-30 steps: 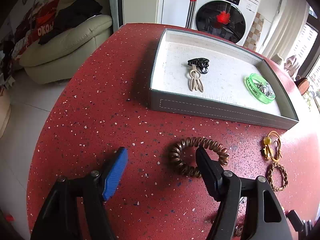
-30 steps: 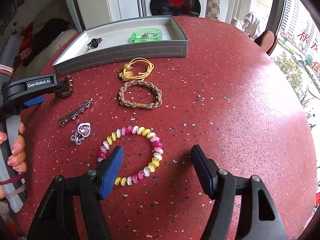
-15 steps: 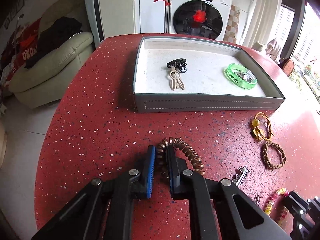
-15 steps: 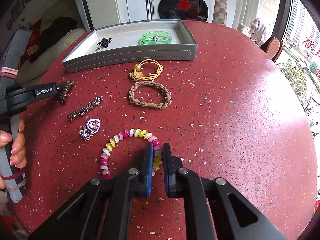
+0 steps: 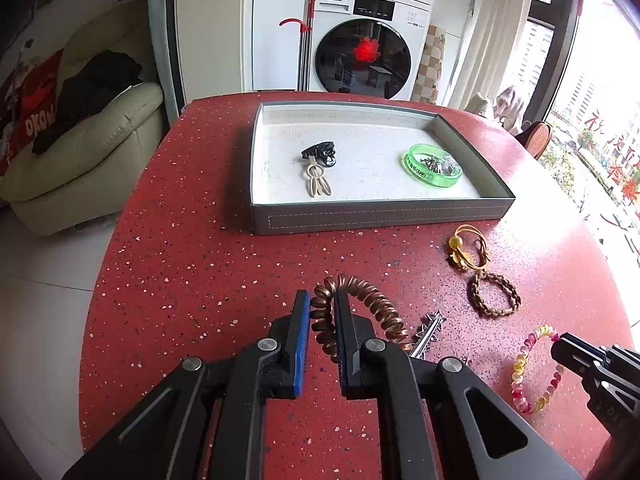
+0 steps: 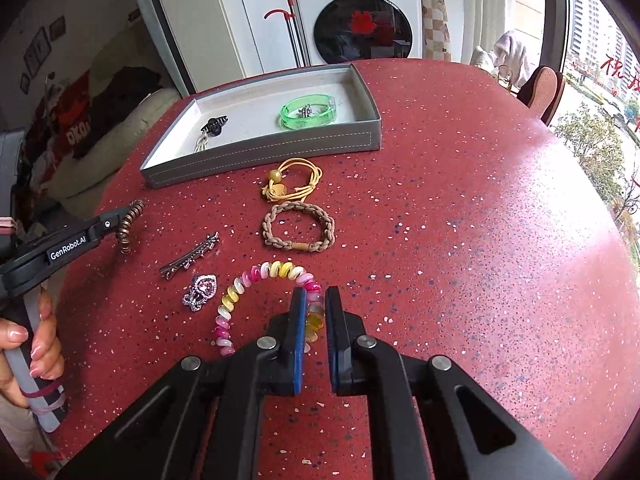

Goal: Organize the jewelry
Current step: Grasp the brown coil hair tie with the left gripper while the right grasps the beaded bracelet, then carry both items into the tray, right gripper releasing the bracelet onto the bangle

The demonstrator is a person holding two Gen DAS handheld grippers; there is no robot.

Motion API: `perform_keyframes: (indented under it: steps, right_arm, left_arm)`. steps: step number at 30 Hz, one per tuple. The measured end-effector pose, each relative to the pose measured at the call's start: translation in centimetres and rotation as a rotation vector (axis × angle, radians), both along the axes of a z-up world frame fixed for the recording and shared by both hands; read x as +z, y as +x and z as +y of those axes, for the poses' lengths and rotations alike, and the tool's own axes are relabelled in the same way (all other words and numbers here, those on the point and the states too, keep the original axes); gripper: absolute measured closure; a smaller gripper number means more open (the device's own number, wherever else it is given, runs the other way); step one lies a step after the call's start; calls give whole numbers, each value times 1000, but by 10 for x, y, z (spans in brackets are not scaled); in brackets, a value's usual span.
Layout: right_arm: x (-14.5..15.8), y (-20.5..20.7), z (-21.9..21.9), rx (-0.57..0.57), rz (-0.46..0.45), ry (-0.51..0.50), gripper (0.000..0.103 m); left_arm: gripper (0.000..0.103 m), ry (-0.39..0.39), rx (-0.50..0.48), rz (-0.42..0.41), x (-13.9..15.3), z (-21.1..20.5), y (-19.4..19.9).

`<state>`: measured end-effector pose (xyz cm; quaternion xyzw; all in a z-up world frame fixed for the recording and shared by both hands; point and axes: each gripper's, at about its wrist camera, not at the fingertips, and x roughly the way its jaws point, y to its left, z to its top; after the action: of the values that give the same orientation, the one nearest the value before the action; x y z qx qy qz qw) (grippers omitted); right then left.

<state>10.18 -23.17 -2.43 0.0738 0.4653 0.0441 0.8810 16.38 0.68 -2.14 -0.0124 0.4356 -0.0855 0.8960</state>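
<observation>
My left gripper point(image 5: 322, 312) is shut on a brown spiral hair tie point(image 5: 372, 304) and holds it off the red table; it also shows in the right wrist view point(image 6: 128, 224). My right gripper point(image 6: 316, 308) is shut on a pink and yellow bead bracelet point(image 6: 256, 280), also seen in the left wrist view point(image 5: 532, 364). A grey tray point(image 5: 380, 212) at the back holds a black clip point(image 5: 320, 154), a beige clip point(image 5: 316, 184) and a green bangle point(image 5: 432, 166).
On the red table point(image 6: 480, 240) lie a yellow cord bracelet point(image 6: 292, 184), a braided tan bracelet point(image 6: 298, 226), a silver hair clip point(image 6: 190, 256) and a silver brooch point(image 6: 202, 290). A sofa point(image 5: 80, 160) and a washing machine point(image 5: 360, 52) stand behind.
Both grippers have closed, the left on the spiral hair tie and the right on the bead bracelet. Both have since lifted slightly with their items.
</observation>
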Motion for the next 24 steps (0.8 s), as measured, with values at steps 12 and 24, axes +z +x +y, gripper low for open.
perform_keyframes:
  steps: [12,24]
  right_arm:
    - [9,8,-4,-5,-14,30,93]
    - [18,28,0,12,-18,32,93]
  left_arm:
    - [73,9,-41,-47,19,-9,-6]
    - [73,4,-45,-57,24,-8,3]
